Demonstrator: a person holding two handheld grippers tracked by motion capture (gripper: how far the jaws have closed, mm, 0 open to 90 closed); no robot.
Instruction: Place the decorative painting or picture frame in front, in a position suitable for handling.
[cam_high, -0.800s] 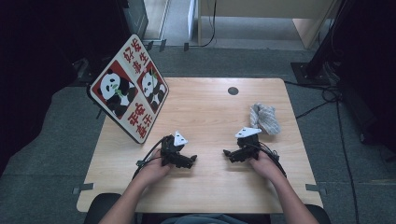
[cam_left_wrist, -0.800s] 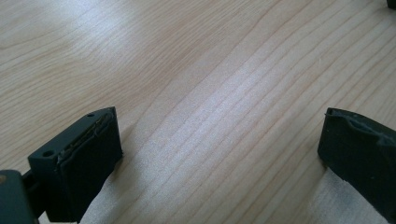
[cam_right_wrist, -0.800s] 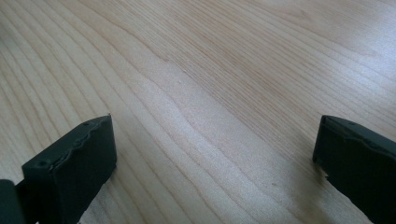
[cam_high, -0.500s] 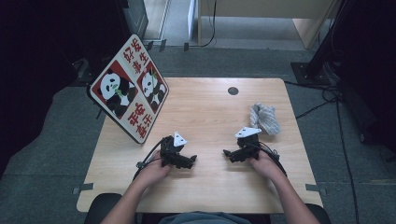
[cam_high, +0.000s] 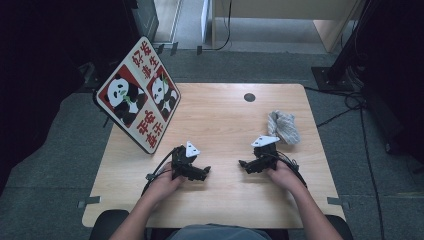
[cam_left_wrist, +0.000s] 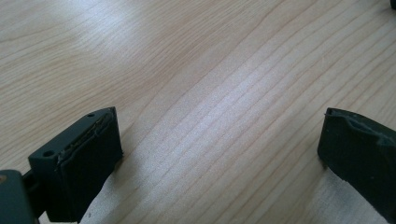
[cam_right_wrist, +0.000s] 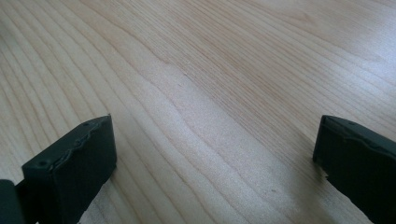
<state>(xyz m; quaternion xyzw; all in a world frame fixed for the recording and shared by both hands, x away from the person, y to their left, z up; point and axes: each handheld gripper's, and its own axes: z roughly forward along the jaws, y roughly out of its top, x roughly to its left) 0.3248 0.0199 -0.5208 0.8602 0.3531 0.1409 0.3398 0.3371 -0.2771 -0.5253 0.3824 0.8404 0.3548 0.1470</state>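
Nothing has moved since the earlier frames: the cloth (cam_high: 283, 127) lies crumpled at the table's (cam_high: 220, 120) right edge, just beyond the right gripper (cam_high: 246, 165), nearer it than the left gripper (cam_high: 204, 172), both released and empty.

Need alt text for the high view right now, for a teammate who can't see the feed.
A person's two hands rest the left gripper and right gripper on a wooden table, jaws open, empty, facing each other. A crumpled grey cloth lies beyond the right gripper; a panda sign leans at the table's left edge.
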